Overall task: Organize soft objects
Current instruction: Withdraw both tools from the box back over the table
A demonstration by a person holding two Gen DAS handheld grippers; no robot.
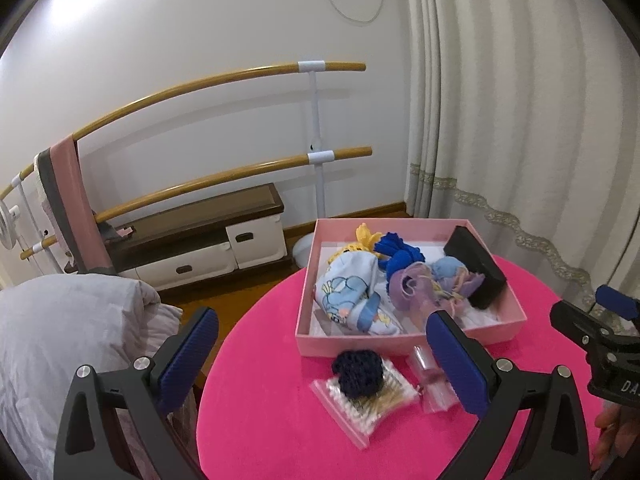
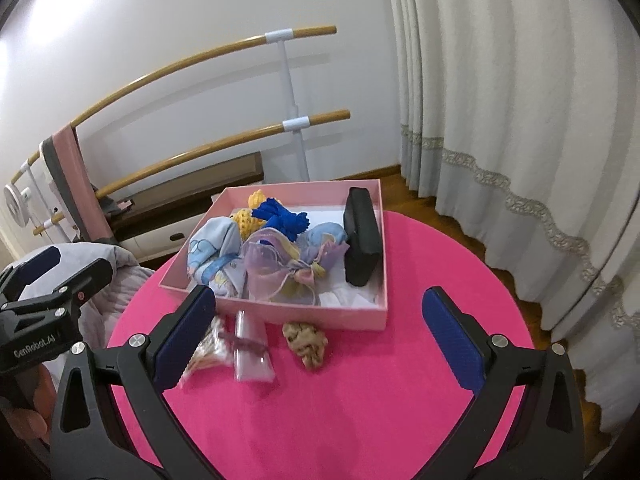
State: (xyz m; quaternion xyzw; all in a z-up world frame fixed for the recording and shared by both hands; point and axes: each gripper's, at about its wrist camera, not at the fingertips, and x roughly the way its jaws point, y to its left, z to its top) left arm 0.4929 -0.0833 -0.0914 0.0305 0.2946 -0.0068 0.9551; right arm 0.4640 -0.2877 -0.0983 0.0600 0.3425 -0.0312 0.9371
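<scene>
A pink box (image 1: 400, 336) (image 2: 280, 316) on the round pink table (image 1: 280, 420) (image 2: 360, 400) holds a light blue printed cloth (image 1: 352, 292) (image 2: 212, 248), a blue knit piece (image 1: 400, 256) (image 2: 284, 216), a yellow knit piece (image 1: 366, 236) (image 2: 248, 218), a lilac organza bow (image 1: 412, 286) (image 2: 276, 272) and a black case (image 1: 476, 268) (image 2: 362, 236). In front of the box lie a dark navy knit piece (image 1: 360, 372) on a plastic bag (image 1: 360, 408), a clear packet (image 1: 430, 380) (image 2: 252, 352) and a beige scrunchie (image 2: 306, 344). My left gripper (image 1: 324, 360) is open and empty above the table's near left. My right gripper (image 2: 320, 340) is open and empty, its jaws either side of the scrunchie.
A wooden ballet barre (image 1: 224, 80) and a low bench with drawers (image 1: 200, 236) stand by the wall. A grey quilt (image 1: 60, 340) lies left of the table. Curtains (image 1: 520, 120) hang on the right. The other gripper shows at each view's edge.
</scene>
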